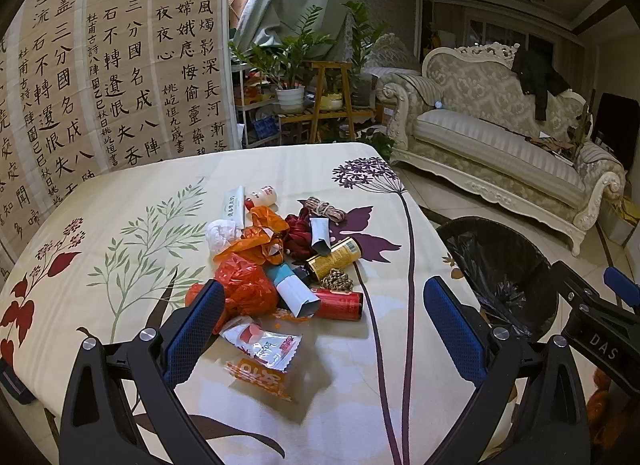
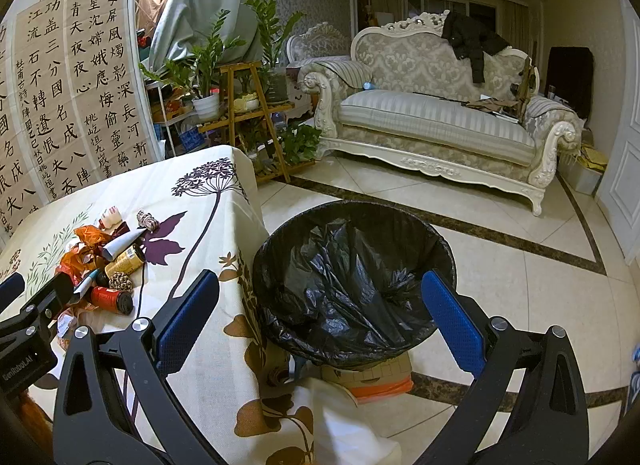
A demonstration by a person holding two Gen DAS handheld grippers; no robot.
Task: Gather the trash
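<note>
I'm at the start of a pick: my left gripper (image 1: 324,321) hangs spread wide and empty over the near edge of the trash pile (image 1: 280,261) on the table (image 1: 120,205), and my right gripper (image 2: 320,321) is likewise spread and empty, hovering over the bin (image 2: 352,277) lined with a black bag, which stands just beside the table's corner. As far as I can see the bin holds nothing yet, so I judge the collecting has barely begun. Next I'd lower the left onto the snack wrapper (image 1: 262,345), the nearest piece, pinch it and carry it across to the bin. Counting what I can make out: two cans, red (image 1: 340,305) and gold (image 1: 334,257); two orange bags (image 1: 256,261); two rope bundles (image 1: 326,209); two white tubes; one small bottle (image 1: 262,197); other bits are too tangled to count
</note>
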